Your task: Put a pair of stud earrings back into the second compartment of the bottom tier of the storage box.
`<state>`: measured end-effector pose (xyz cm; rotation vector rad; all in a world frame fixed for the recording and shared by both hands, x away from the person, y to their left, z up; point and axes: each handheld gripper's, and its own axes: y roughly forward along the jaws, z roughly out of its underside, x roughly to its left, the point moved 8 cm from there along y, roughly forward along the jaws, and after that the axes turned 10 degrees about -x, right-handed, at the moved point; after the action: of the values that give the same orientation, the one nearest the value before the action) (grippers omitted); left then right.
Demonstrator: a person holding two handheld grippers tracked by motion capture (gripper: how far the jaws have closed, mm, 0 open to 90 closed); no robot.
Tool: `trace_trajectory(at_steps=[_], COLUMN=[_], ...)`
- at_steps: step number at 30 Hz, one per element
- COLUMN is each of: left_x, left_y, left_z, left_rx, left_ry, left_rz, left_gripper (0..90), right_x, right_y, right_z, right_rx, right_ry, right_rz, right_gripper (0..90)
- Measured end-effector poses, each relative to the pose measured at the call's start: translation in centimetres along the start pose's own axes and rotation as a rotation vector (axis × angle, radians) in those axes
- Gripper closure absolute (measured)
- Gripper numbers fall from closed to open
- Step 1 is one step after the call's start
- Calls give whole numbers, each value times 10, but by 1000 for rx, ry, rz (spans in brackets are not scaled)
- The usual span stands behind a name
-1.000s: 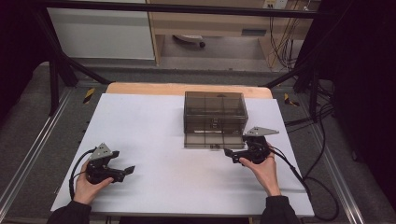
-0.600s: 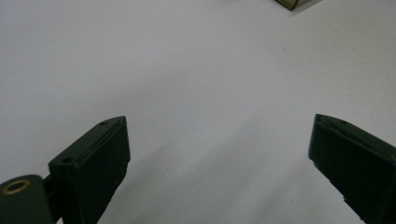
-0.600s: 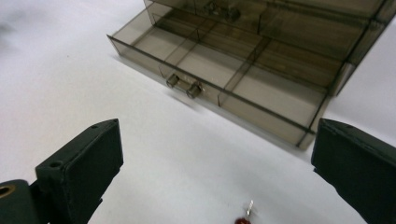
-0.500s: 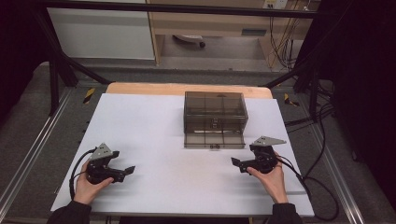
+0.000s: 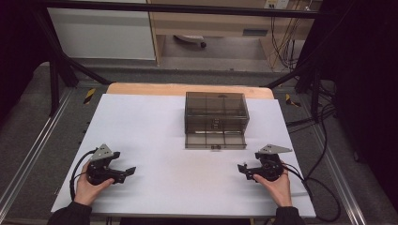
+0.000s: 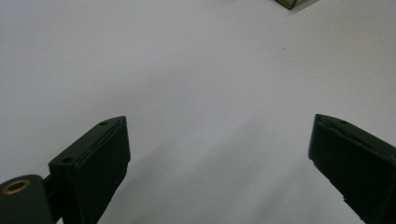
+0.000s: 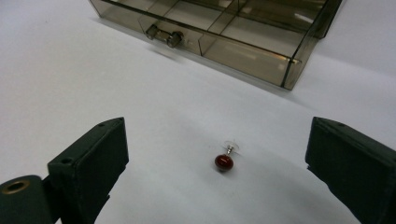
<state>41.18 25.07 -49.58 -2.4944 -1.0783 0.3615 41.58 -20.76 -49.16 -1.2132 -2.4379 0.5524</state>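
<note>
A smoky see-through drawer box [image 5: 216, 108] stands at the table's far middle, its bottom drawer [image 5: 215, 139] pulled out. In the right gripper view the drawer [image 7: 243, 44] shows divided compartments and a knob [image 7: 163, 34]. A small red bead on a clear pin [image 7: 224, 161] lies on the white tabletop between the jaws of my right gripper [image 7: 217, 135], which is open and touches nothing. That right gripper [image 5: 242, 170] rests near the front right, below the drawer's right corner. My left gripper [image 5: 126, 173] sits front left, also open [image 6: 219, 135] over bare table.
The white table [image 5: 150, 131] has a wooden strip along its far edge [image 5: 141, 89]. Cables [image 5: 324, 187] trail off the right side. A corner of the box [image 6: 292, 3] peeks into the left gripper view. Dark floor and frame rails surround the table.
My right gripper has drawn back from the drawer's front, toward the person and slightly right. The drawer stays pulled out. The left gripper has not moved.
</note>
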Motion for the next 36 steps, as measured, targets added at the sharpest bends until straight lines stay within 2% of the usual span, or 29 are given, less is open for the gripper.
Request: trace_trajectory(at_steps=[3,7,10,15,22,36], left_x=[0,-1,-1,-1,-1,-1], left_y=[0,1,1,1,1,1], left_z=[0,0,0,0,0,1], left_rx=[-1,2,2,2,3,4], left_ry=[-1,3,3,2,2,3], left_rz=[1,3,4,4,6,6], left_gripper=[55,56,56,57,57,59], right_x=[-3,-8,-10,-9,-8,-8], right_y=[1,1,1,3,5,8], right_z=[5,9,9,10,12,14], right_rx=[11,7,4,7,25,38], right_ry=[-11,1,-1,-15,-9,-3], right_rz=[8,18,30,24,17,19], right_gripper=[95,171,245,416,560,705])
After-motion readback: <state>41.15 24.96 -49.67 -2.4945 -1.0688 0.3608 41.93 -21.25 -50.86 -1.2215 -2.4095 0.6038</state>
